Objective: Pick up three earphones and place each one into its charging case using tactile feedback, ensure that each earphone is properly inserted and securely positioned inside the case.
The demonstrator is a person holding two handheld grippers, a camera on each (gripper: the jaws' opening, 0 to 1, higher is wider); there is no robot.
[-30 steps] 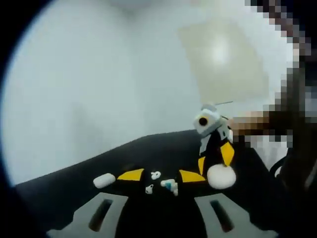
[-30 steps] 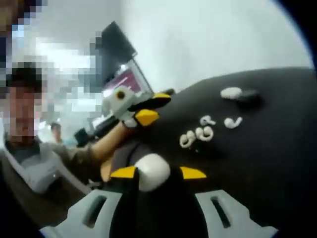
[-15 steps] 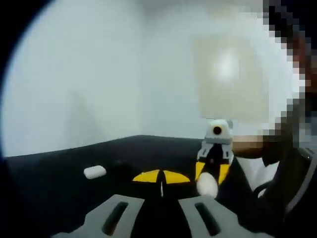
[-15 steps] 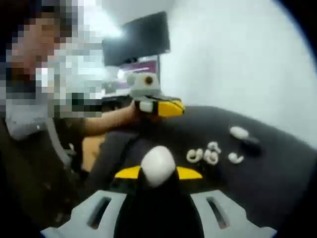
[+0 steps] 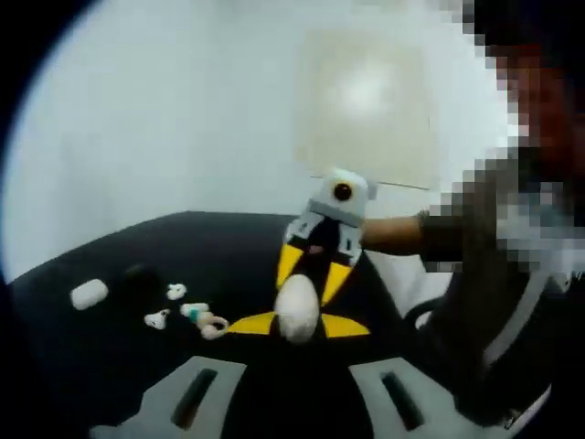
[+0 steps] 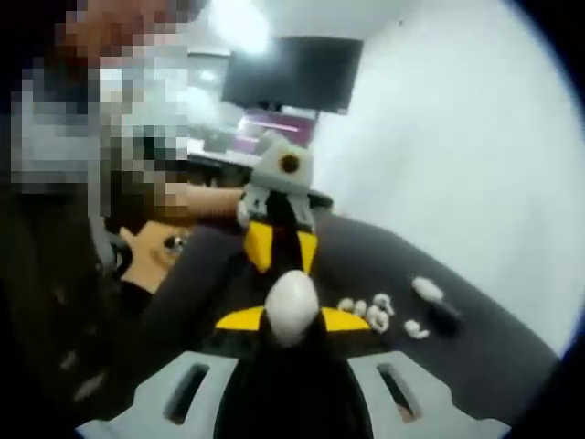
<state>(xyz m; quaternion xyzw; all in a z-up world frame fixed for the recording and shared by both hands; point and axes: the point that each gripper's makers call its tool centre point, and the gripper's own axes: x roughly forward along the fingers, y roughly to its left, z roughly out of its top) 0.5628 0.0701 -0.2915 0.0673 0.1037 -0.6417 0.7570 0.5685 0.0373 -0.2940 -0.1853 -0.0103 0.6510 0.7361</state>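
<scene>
A white oval charging case (image 5: 297, 314) sits between my left gripper's (image 5: 298, 325) yellow tips, hiding their inner ends, so I cannot tell if they press on it. My right gripper (image 5: 311, 291) points at me from above, its yellow fingers (image 5: 288, 262) converging on the same case. In the right gripper view the case (image 6: 292, 303) is clamped in my right gripper (image 6: 292, 319), and the left gripper (image 6: 282, 265) faces it head-on. Several white earphones (image 5: 190, 312) lie loose on the black table (image 5: 219, 247), also seen as a cluster of earphones (image 6: 368, 311).
Another white case (image 5: 89, 294) lies beside a small black object (image 5: 137, 274) near the table's far edge; both show again as the case (image 6: 425, 289) and the object (image 6: 446, 316). A person's sleeve (image 5: 439, 238) reaches in. A dark monitor (image 6: 291, 73) stands behind.
The two grippers have come together and now face each other over the case. My left tips, shut half a second ago, now stand apart with the case between them.
</scene>
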